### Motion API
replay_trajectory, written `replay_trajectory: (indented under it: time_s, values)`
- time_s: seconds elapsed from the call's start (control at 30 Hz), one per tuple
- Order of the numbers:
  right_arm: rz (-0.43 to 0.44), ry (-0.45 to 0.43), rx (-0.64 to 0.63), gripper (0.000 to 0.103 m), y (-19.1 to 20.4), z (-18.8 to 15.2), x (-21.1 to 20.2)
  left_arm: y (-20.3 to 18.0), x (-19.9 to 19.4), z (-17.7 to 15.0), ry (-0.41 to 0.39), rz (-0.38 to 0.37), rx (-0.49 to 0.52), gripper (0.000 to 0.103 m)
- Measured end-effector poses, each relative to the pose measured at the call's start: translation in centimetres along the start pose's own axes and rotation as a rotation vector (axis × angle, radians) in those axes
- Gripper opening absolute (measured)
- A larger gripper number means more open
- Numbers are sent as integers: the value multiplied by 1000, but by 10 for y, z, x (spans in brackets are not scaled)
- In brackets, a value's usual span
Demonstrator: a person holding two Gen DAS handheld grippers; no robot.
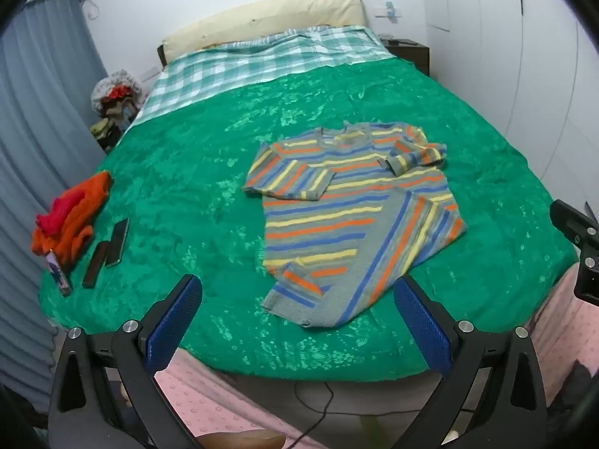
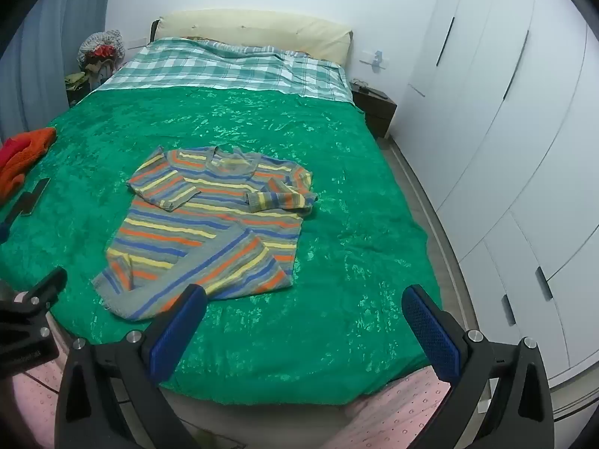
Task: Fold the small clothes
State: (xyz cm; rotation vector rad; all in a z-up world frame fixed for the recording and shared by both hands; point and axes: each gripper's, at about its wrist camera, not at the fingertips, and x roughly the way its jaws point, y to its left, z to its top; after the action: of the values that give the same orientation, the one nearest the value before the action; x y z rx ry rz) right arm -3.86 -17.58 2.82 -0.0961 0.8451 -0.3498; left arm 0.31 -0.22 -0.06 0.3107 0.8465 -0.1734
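A small sweater (image 1: 337, 220) (image 2: 209, 220) with grey, blue, orange and yellow stripes lies on the green bedspread (image 1: 187, 194) (image 2: 355, 224). Both sleeves are folded in over its chest, and its lower right corner is turned up across the body. My left gripper (image 1: 297, 295) hovers open above the near edge of the bed, just short of the sweater's hem, with nothing between its blue pads. My right gripper (image 2: 305, 305) stands open too, over the bedspread to the right of the hem. Part of the right gripper's body (image 1: 584, 247) shows in the left wrist view.
An orange and red garment pile (image 1: 71, 217) (image 2: 22, 157) lies at the bed's left edge beside a phone (image 1: 118, 241), a dark bar (image 1: 95, 265) and a small tube (image 1: 58, 273). A checked sheet (image 1: 262, 60) and headboard are at the far end. White wardrobes (image 2: 505, 131) line the right.
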Motion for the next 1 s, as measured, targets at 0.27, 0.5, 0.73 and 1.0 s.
replay_trajectory:
  time_s: [0.27, 0.5, 0.73, 1.0]
  values:
    - [-19, -1, -17, 103, 2, 2, 1, 7, 4, -7, -11, -2, -26, 103]
    - [-21, -2, -20, 103, 3, 4, 5, 17, 9, -5, 8, -41, -61, 103]
    - [-31, 2, -36, 103, 7, 4, 5, 18, 9, -1, 11, -53, -89, 103]
    - [-26, 3, -22, 103, 5, 2, 8, 11, 5, 0, -11, -34, -70, 103]
